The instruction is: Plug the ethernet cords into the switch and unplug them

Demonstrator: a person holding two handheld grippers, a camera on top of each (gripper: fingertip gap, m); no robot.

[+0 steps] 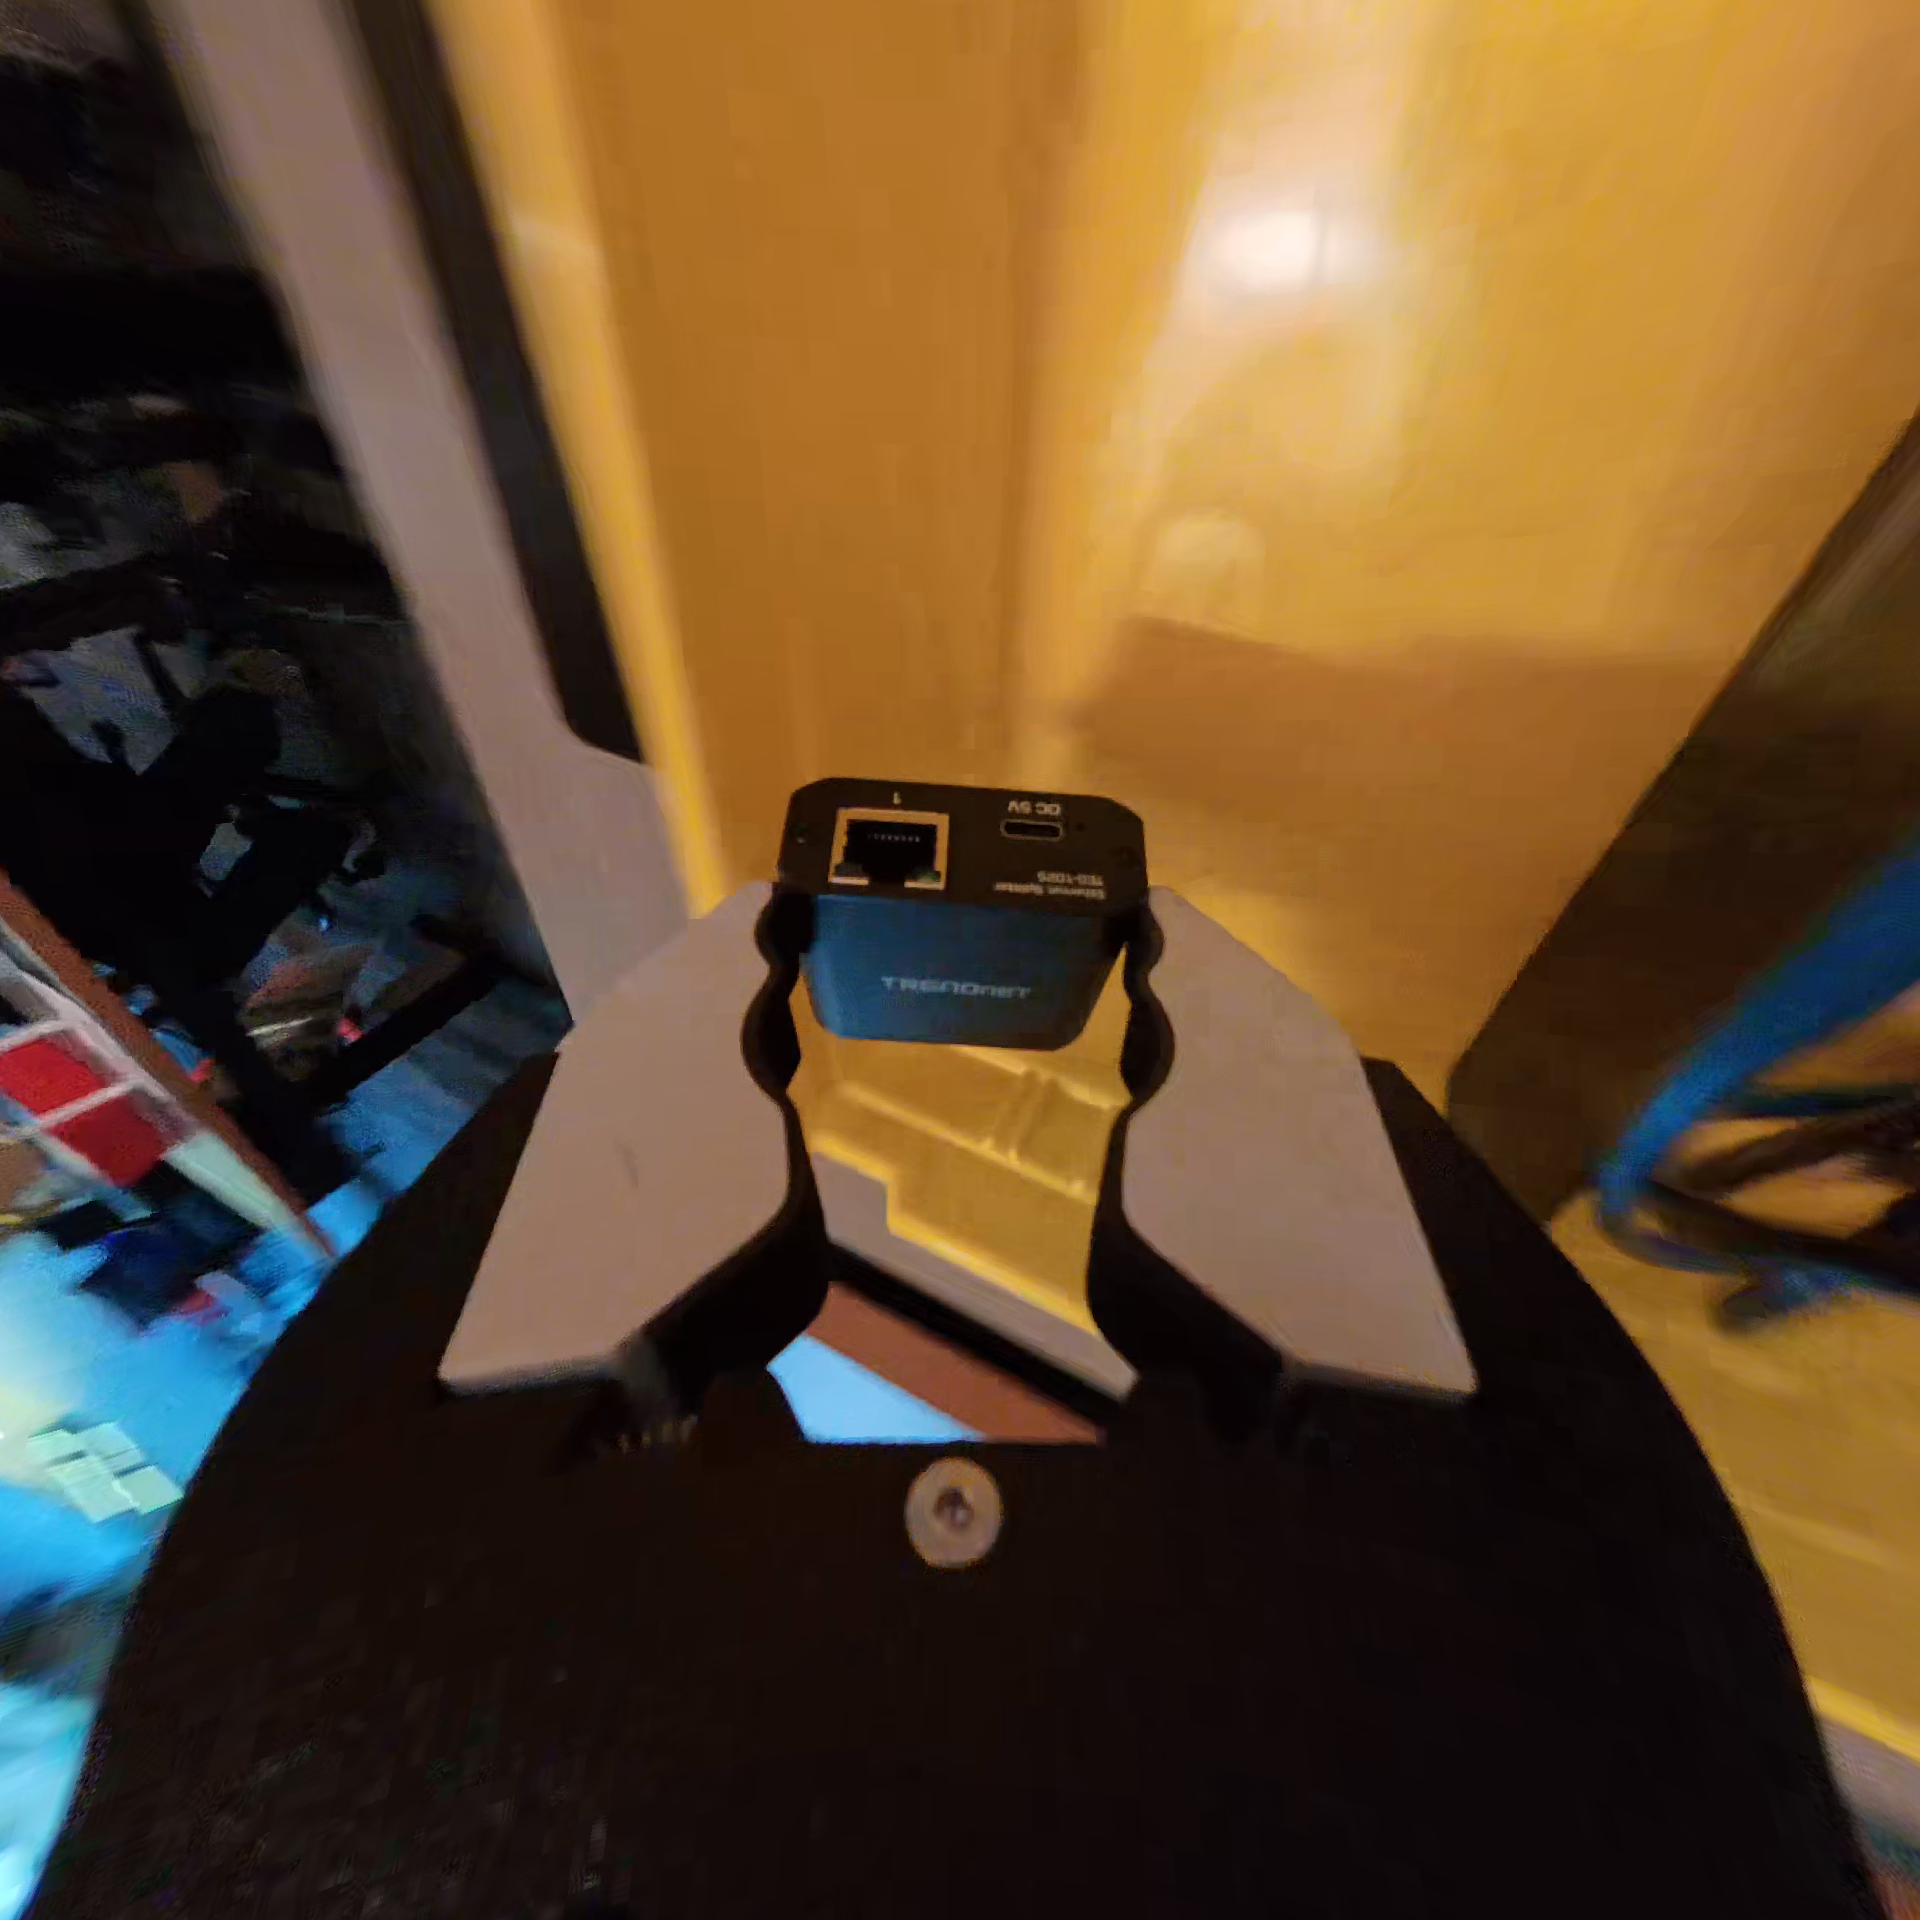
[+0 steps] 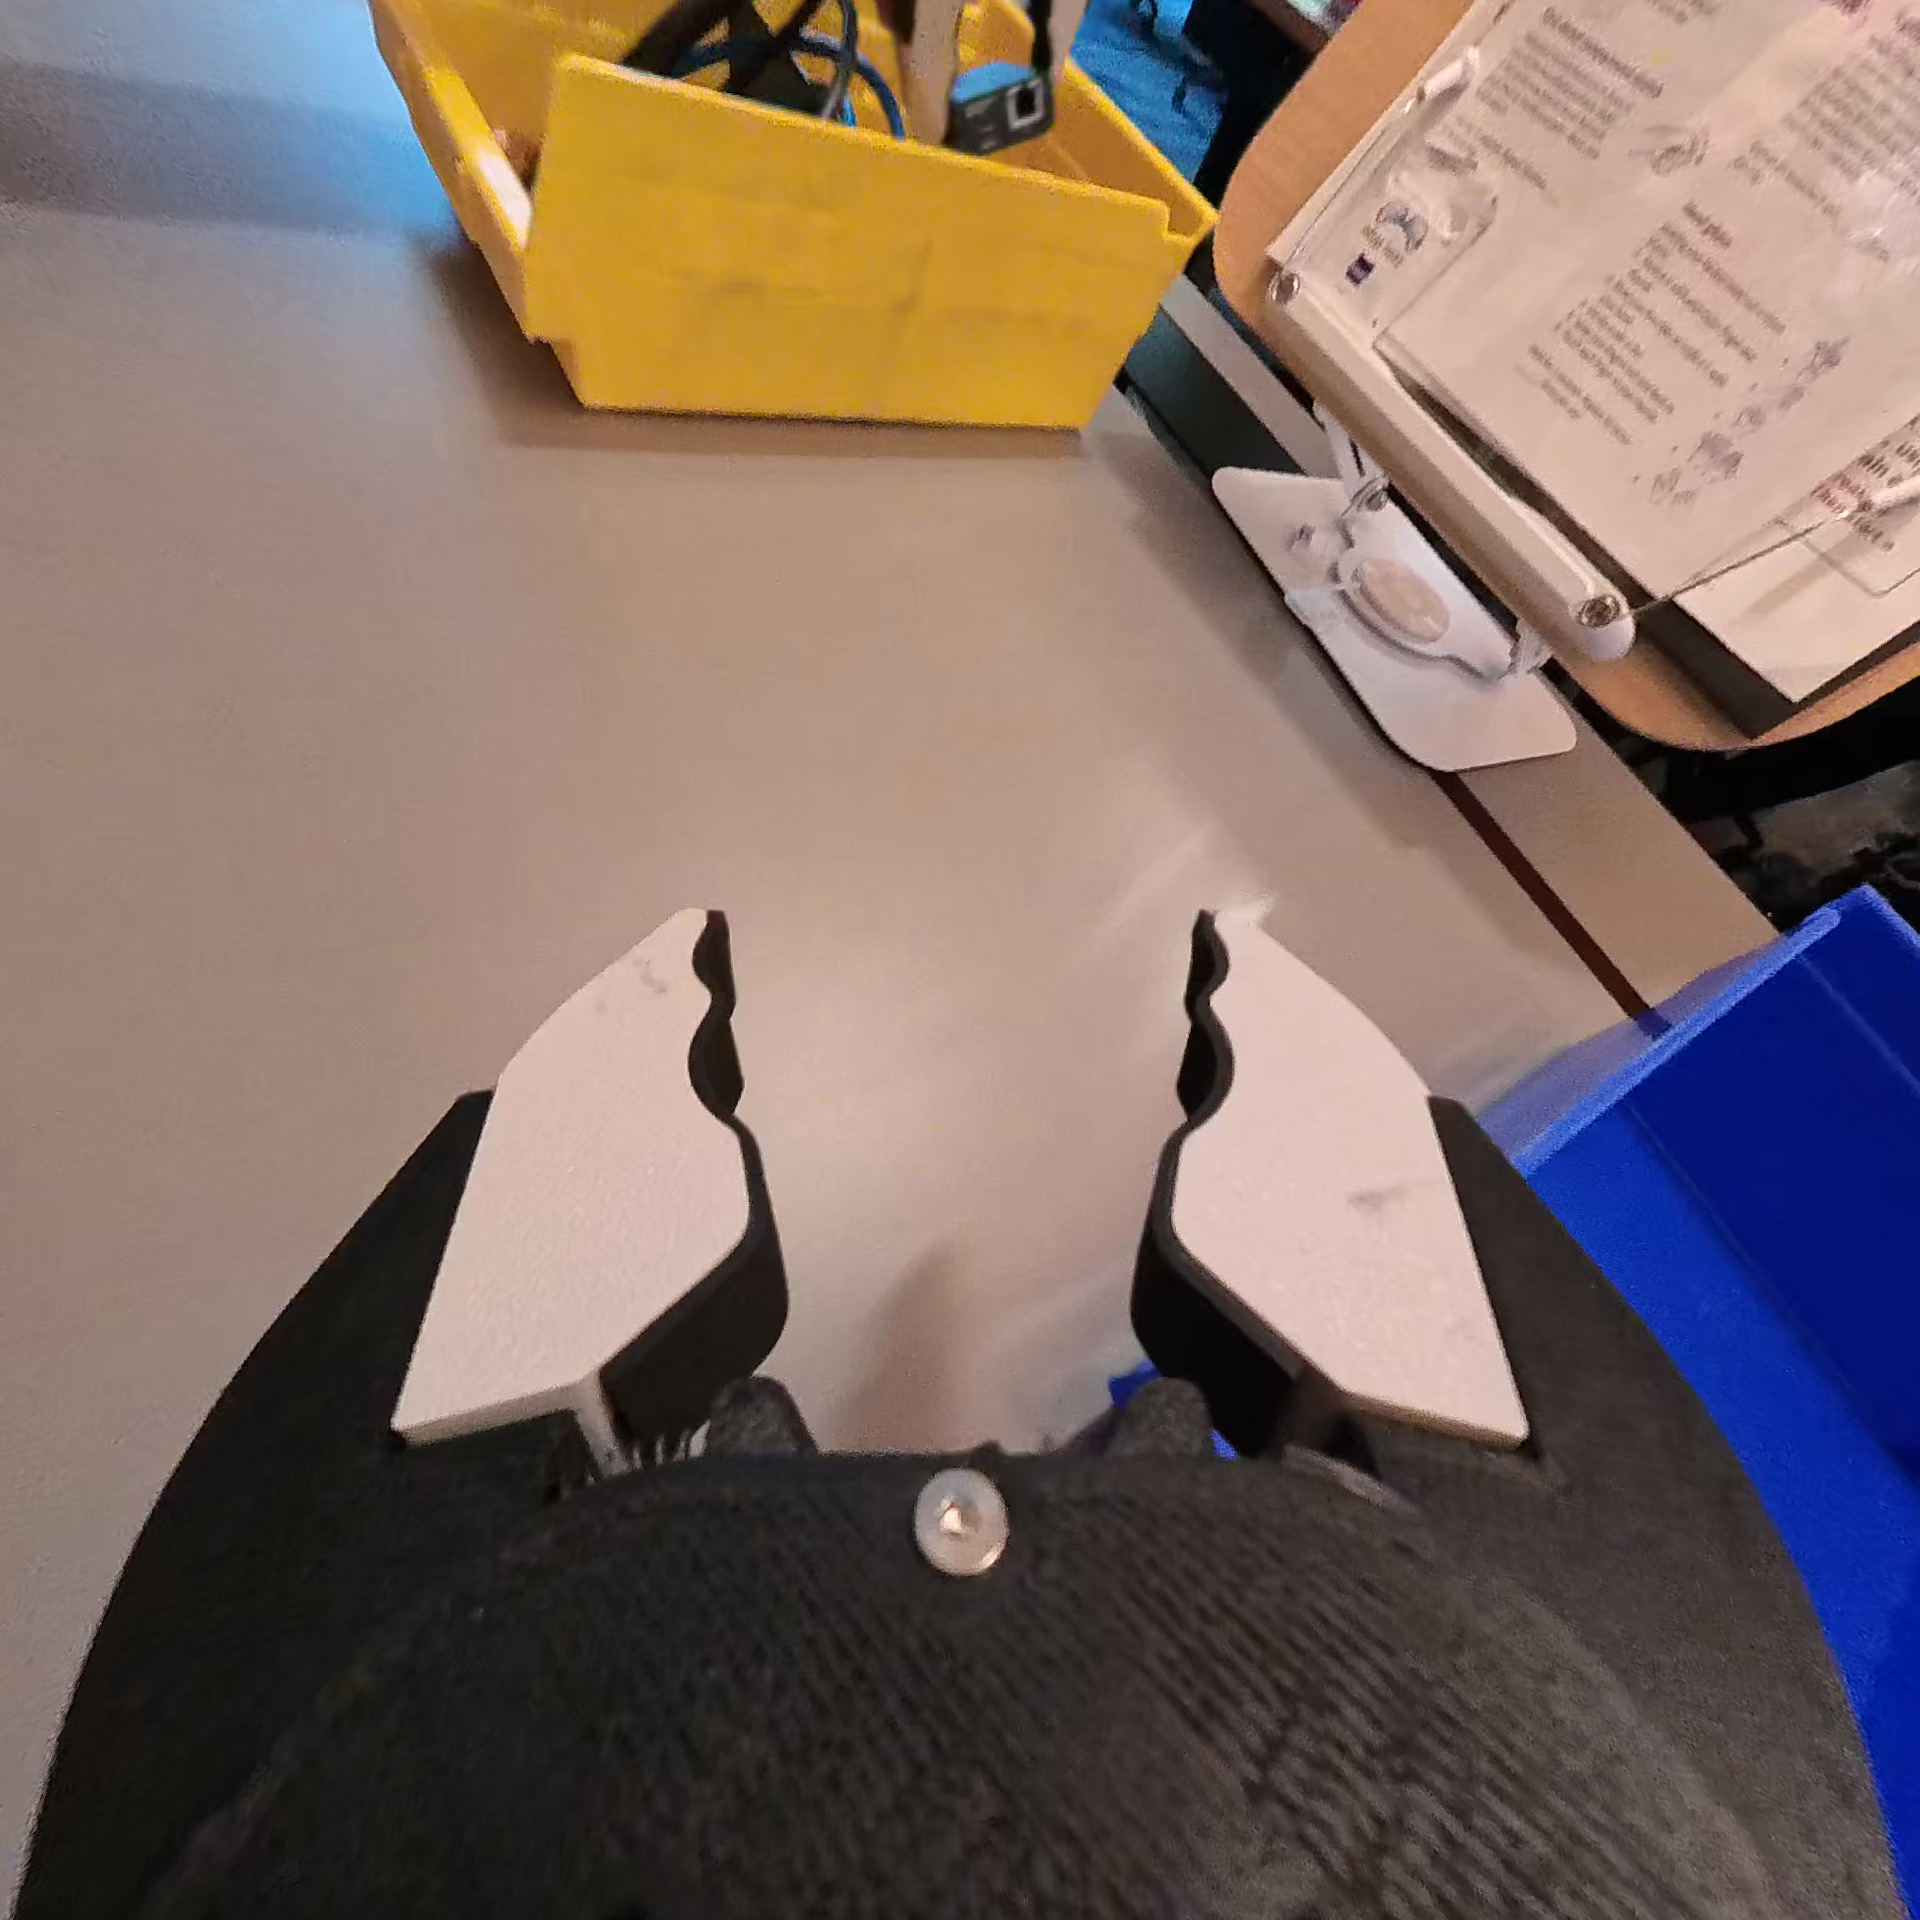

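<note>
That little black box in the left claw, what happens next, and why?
Probably the open, empty right gripper reaches toward the yellow bin for a blue cord. The left gripper already holds the switch, its port empty.

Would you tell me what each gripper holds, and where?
The left gripper clamps the switch by its two side faces; the right gripper is open and empty.

Colours as I read them. Switch: black casing, pale lettering, metal-rimmed port. My left gripper: grey finger plates, black wavy pads, black body. Right gripper: same grey and black. Yellow bin, faintly scuffed, holding blue cords. Table plain grey-beige. Blue bin saturated. White bracket; white printed sheets on tan board.
</note>
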